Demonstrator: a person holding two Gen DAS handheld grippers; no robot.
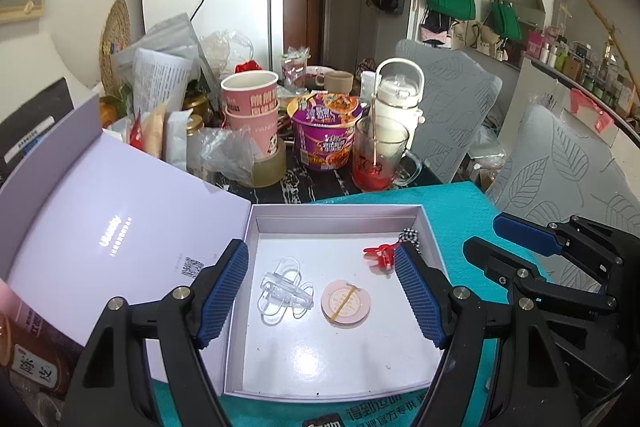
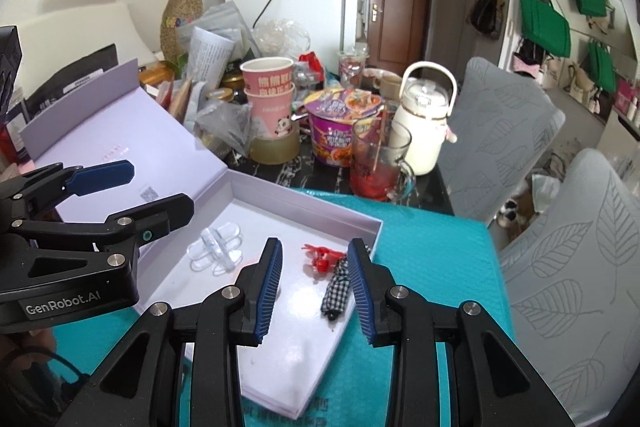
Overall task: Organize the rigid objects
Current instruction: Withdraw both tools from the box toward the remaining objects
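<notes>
White box (image 1: 425, 227) lies open on teal mat; inside: clear clip (image 1: 282, 289), pink disc (image 1: 346, 303), red clip (image 1: 380, 255), checked item (image 2: 338, 285). Left gripper (image 1: 324, 297), marked "GenRobot.AI", and right gripper (image 2: 316, 291) hover above it, jaws apart, empty.

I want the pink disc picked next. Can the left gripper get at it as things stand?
Probably yes: the pink disc lies alone on the open box's floor, between the left gripper's open, empty jaws, nothing covering it.
</notes>
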